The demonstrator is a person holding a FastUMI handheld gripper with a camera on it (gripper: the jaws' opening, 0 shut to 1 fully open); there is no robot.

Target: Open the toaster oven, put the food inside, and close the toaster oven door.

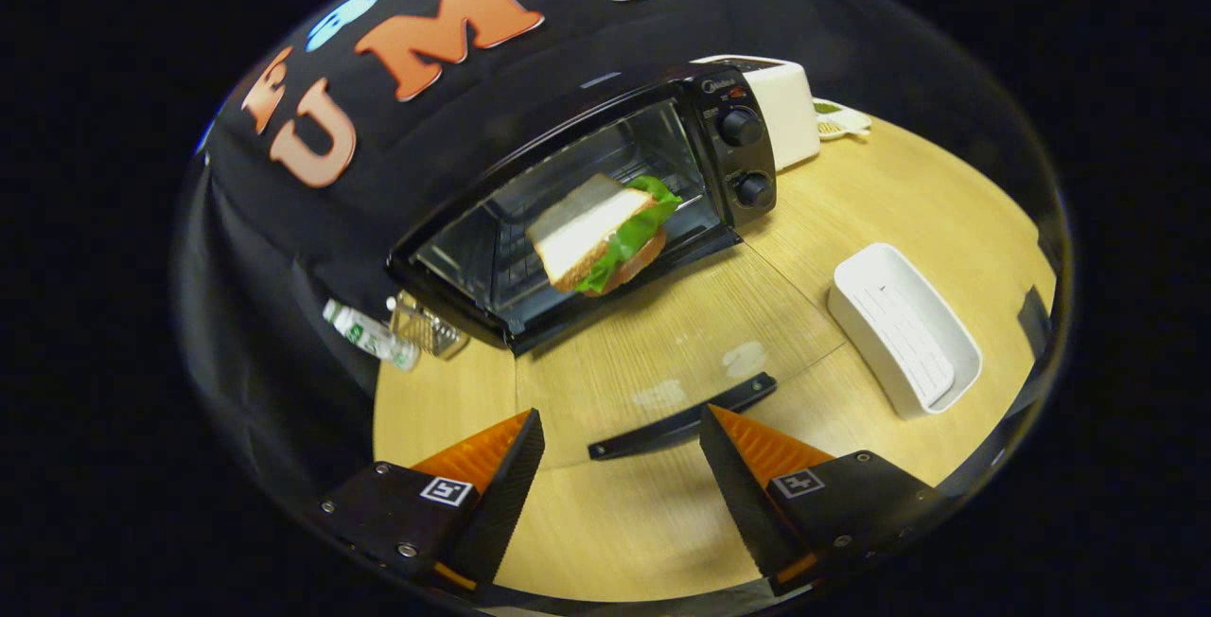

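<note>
The black toaster oven (705, 92) stands at the back of the wooden table with its glass door (662, 333) folded down flat toward me. A sandwich (605, 234) of white bread, green lettuce and a reddish slice lies tilted in the oven mouth, partly over the front lip. The door's black handle (681, 418) sits just ahead of my fingers, between their tips. My gripper (622, 418) is open, its orange and black fingers (492, 475) wide apart and holding nothing, well short of the sandwich.
A white empty tray (903, 328) lies on the table to the right of the door. A white appliance (785, 106) stands beside the oven's two knobs (741, 127). Left of the oven lie a small bottle (369, 333) and a clear container (426, 326).
</note>
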